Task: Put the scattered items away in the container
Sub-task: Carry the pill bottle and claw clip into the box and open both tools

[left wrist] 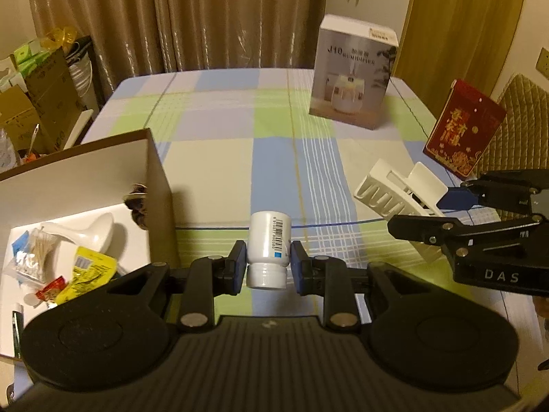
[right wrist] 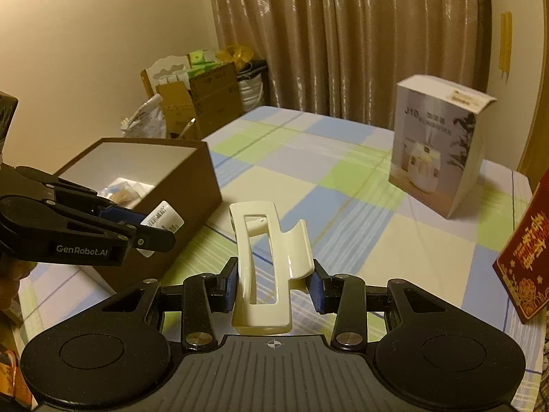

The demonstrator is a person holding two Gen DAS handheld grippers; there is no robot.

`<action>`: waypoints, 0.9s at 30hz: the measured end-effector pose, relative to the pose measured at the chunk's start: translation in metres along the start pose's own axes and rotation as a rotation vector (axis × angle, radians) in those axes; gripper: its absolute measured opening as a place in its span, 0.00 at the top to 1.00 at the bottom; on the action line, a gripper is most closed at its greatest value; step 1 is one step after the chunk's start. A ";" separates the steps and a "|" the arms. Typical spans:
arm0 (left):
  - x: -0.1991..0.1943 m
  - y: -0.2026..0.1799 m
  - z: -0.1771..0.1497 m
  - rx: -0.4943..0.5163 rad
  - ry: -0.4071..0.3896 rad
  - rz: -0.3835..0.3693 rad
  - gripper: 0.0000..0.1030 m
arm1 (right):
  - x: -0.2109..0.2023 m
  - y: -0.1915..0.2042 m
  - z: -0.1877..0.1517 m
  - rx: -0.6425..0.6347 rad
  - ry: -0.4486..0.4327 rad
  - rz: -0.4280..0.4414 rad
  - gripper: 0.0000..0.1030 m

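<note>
Gripping a small white bottle (left wrist: 267, 250) between its blue pads, the left gripper (left wrist: 267, 264) holds it just right of the brown box (left wrist: 159, 178), cap toward the camera, barcode label on the side; the bottle is off the checked cloth (left wrist: 223, 130), outside the box's right wall; the right gripper (right wrist: 272, 281) pinches a cream hair claw clip (right wrist: 266, 267) across its body, further right of the box and raised above the cloth, the clip's toothed end pointing away from the wrist; inside the box, against its white lining, lie a white spoon (left wrist: 92, 230), a bag of cotton swabs (left wrist: 34, 254), a yellow packet (left wrist: 87, 274) and a small red wrapper (left wrist: 51, 290); beyond the box and to its right a humidifier carton (left wrist: 353, 72) stands upright on the cloth; right of that, at the cloth's edge, a red gift box (left wrist: 463, 130) stands tilted; behind the box, off the cloth, cardboard cartons (left wrist: 37, 103) are stacked before the curtain (left wrist: 178, 17).
</note>
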State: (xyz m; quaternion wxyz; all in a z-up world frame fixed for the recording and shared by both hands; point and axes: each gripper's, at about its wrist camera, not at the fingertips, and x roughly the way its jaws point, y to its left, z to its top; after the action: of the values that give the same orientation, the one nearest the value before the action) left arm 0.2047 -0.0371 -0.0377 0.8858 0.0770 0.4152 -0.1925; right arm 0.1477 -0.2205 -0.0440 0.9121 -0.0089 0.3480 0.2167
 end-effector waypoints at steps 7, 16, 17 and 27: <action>-0.026 0.025 -0.009 -0.017 -0.031 0.007 0.78 | 0.001 0.038 0.011 -0.020 -0.025 0.043 0.58; -0.060 0.096 -0.027 -0.083 -0.048 0.074 0.78 | 0.026 0.097 0.035 -0.054 -0.046 0.132 0.58; -0.063 0.106 -0.029 -0.093 -0.048 0.083 0.78 | 0.030 0.104 0.038 -0.059 -0.047 0.142 0.58; -0.081 0.202 -0.046 -0.139 -0.030 0.145 0.78 | 0.084 0.160 0.060 -0.114 -0.008 0.235 0.58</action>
State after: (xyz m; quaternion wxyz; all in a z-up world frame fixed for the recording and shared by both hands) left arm 0.2070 0.1841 -0.0105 0.9067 0.0424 0.4078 -0.0995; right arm 0.1767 -0.0327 -0.0304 0.8797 -0.0194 0.3303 0.3415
